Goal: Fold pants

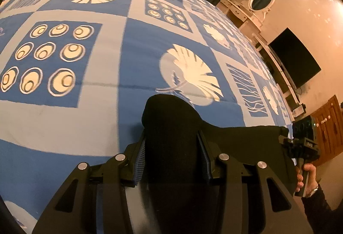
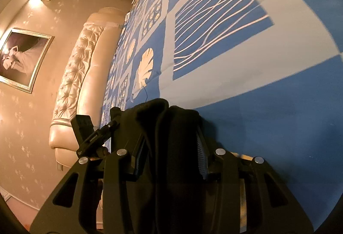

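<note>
Left wrist view shows your left gripper (image 1: 171,148) and right gripper (image 2: 171,148) each squeezing the soft, floppy black pants (image 1: 235,137) above the bed (image 1: 107,105) edge, so hold thick folds.

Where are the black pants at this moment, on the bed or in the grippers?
The black pants are held up over the blue patterned bedspread, clamped in the left gripper and in the right gripper, stretched between them.

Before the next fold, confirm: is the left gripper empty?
No, the left gripper is clamped on bunched black pants between its pads.
</note>
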`<state>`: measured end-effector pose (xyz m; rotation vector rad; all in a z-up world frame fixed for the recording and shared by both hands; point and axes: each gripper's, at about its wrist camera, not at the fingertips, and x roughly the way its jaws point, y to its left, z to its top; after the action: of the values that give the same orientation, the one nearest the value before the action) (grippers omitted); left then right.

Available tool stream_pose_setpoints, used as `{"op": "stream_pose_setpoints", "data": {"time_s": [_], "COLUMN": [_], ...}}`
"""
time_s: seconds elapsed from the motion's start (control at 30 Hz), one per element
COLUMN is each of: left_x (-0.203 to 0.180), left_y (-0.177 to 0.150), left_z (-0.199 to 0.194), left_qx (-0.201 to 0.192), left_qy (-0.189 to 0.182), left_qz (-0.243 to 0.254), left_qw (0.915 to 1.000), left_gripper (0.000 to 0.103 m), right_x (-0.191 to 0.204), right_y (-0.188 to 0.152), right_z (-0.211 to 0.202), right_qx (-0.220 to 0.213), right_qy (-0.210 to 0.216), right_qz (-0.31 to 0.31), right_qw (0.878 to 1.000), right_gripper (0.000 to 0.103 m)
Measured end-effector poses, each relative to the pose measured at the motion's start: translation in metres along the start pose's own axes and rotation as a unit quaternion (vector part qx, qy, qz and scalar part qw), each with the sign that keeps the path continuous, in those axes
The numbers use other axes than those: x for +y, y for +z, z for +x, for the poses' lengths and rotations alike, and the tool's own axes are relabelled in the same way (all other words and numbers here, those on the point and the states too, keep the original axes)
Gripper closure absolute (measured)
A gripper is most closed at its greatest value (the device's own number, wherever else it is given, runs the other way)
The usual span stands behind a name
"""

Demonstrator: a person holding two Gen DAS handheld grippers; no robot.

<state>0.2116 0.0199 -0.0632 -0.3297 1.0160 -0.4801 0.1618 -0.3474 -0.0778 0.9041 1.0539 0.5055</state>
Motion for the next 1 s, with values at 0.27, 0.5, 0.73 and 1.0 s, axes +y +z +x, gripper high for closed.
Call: {"op": "stream_pose_setpoints", "data": {"time_s": [0.27,0.5,0.73,1.0], "left_x": [0.024,0.043,0.056,0.062], "left_y": [0.015,0.027,0.035,0.042], "left_z": [-0.007,-0.011,-0.012,-0.008], "left_qx": [-0.004,-0.012,-0.015,-0.015], "left_qy": [0.012,0.015,0.013,0.009], "left_qz": [-0.014,-0.026,-0.035,-0.04], "left_qw": [0.9998,0.9995,0.9992,0.9991], "left_gripper": [0.06,0.06,0.06,0.06], "right_x": [0.012,0.026,0.034,0.037], "right_y": [0.001,0.009,0.017,0.019], "right_z": [0.025,0.048,0.063,0.067], "right_qx": [0.006,0.011,0.014,0.013], "right_qy": [0.01,0.015,0.017,0.017], "right_qz": [0.001,-0.001,-0.001,0.0], "right_qw": [1.0,1.0,1.0,1.0], "right_gripper": [0.064,0.064,0.064,0.064]}}
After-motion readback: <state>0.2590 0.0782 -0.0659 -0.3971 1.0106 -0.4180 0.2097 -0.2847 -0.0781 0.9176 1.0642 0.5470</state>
